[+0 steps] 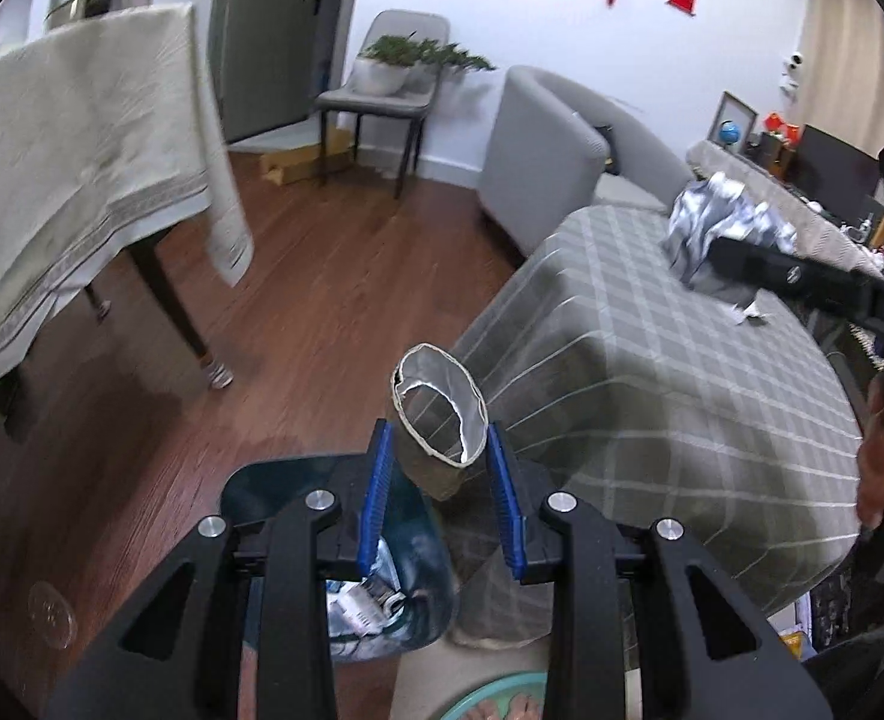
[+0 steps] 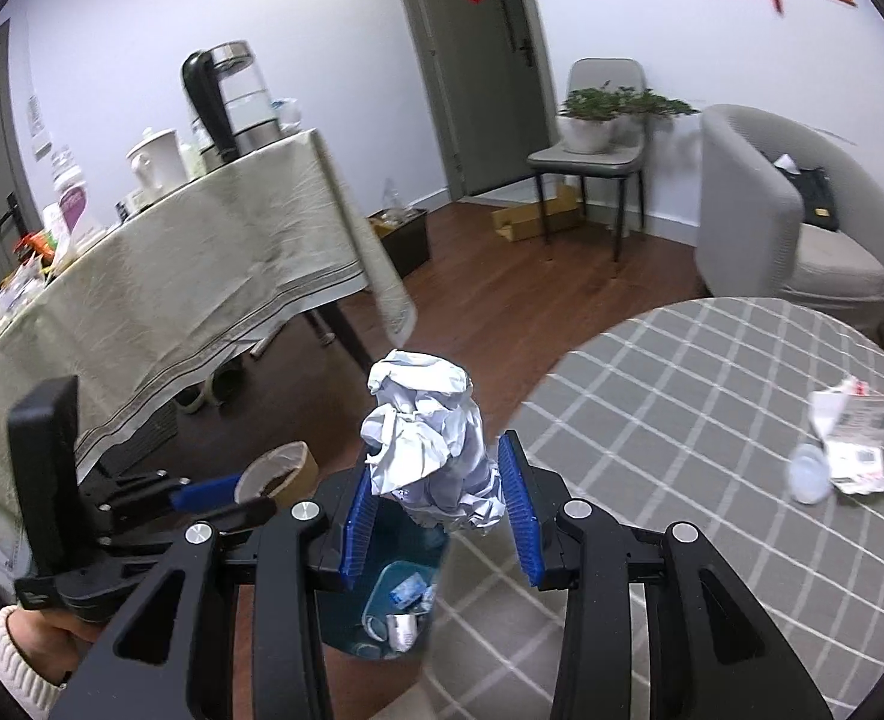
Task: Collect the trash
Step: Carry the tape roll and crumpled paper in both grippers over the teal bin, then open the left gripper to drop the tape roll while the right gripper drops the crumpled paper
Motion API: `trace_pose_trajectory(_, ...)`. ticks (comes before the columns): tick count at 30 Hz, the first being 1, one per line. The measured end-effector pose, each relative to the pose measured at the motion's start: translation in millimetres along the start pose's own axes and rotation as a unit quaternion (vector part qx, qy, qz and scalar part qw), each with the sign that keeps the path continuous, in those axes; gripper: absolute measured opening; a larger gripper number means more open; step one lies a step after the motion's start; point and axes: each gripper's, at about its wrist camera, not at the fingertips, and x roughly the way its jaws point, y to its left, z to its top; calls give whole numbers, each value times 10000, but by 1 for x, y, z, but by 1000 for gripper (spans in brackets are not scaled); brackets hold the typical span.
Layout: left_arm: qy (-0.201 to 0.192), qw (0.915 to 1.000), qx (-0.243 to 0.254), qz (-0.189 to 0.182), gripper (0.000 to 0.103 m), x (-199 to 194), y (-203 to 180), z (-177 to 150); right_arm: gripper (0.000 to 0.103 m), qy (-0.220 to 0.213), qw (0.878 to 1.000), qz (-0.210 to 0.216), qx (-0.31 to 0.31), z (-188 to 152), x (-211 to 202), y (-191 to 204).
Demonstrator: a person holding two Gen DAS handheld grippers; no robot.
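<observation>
In the left wrist view my left gripper (image 1: pixel 438 429) is shut on a brown paper cup (image 1: pixel 435 420), tilted with its white-lined mouth toward the camera. Just below it stands a dark teal trash bin (image 1: pixel 381 576) holding several scraps. My right gripper (image 2: pixel 435 456) is shut on a crumpled white paper ball (image 2: pixel 429 450), held above the same bin (image 2: pixel 381 606). The right wrist view shows the left gripper (image 2: pixel 243 498) and its cup (image 2: pixel 276 474) close by on the left. A torn paper wrapper (image 2: pixel 850 438) and a clear plastic lid (image 2: pixel 808 474) lie on the round checked-cloth table (image 2: pixel 682 396).
A large table with a beige cloth (image 2: pixel 171 300) carries a kettle (image 2: pixel 231 102) and jars. A chair with a potted plant (image 2: pixel 598 120), a grey armchair (image 2: pixel 802 228) and a cardboard box (image 2: pixel 532 216) stand on the wooden floor. A person's bare feet (image 1: pixel 502 705) show at the bottom.
</observation>
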Motion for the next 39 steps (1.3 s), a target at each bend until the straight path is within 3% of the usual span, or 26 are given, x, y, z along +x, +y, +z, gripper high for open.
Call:
trace_pose_trajectory(9, 758, 9963, -415, 26, 34, 38, 51, -35, 40, 426, 9986, 281, -165, -4, 43, 39)
trace_pose_trajectory(19, 1685, 9835, -655, 116, 34, 81, 90, -75, 40, 944, 9939, 479, -308, -12, 93, 73)
trace_pose_trajectory(25, 2029, 9765, -711, 113, 36, 95, 104, -92, 40, 1175, 9908, 511, -436, -16, 113, 88)
trace_pose_trajectory(27, 2192, 9732, -670, 166, 40, 101, 104, -97, 40, 1252, 9898, 505, -456, -18, 118, 92)
trace_pose_trajectory(34, 2218, 9728, -582, 328, 64, 97, 114, -107, 40, 1477, 9868, 482, -458, -25, 135, 97)
trace_pose_trajectory(39, 1852, 9791, -755, 383, 69, 77, 125, -99, 40, 1694, 9833, 454, -480, -32, 152, 102)
